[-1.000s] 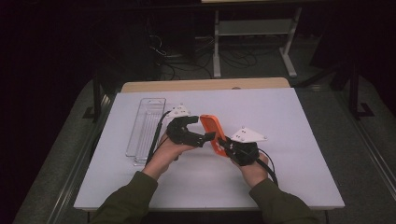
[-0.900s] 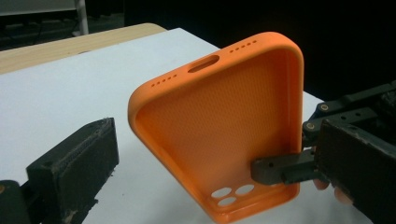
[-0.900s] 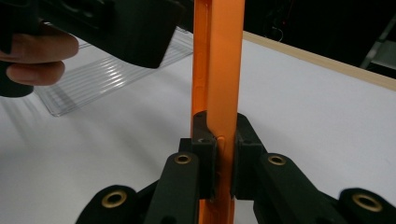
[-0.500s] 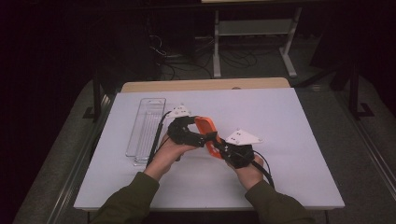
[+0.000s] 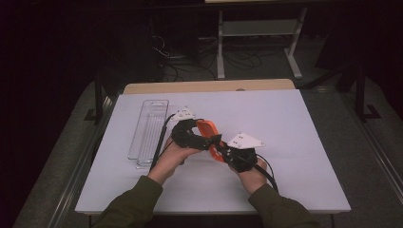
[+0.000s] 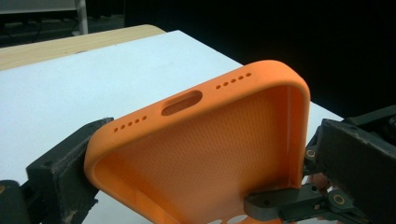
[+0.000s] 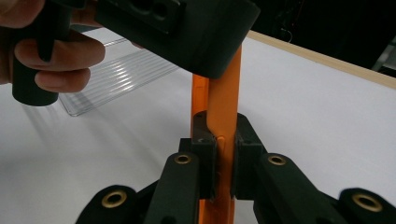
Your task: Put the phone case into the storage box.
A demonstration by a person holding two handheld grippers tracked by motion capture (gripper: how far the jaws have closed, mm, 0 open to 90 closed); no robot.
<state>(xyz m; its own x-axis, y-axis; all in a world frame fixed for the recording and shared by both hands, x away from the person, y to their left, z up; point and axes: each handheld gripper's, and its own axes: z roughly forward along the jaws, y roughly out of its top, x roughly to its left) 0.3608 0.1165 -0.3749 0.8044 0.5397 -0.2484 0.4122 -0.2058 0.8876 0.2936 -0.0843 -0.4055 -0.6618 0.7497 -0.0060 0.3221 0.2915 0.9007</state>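
Right gripper view: your right gripper [image 7: 219, 154] pinched the orange phone case [image 7: 223, 102] edge; left gripper [image 6: 187, 186] clamped its sides; you needed steady, even hold.

A dim lab: white worktable [image 5: 294, 142], floor cables [image 5: 190, 61], metal stand [image 5: 259, 33]

one orange phone case [image 5: 207, 128], one clear tray [image 5: 148, 133] (ribbed), two hand-held grippers

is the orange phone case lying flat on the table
No, the orange phone case is held up off the table between the left gripper and the right gripper.
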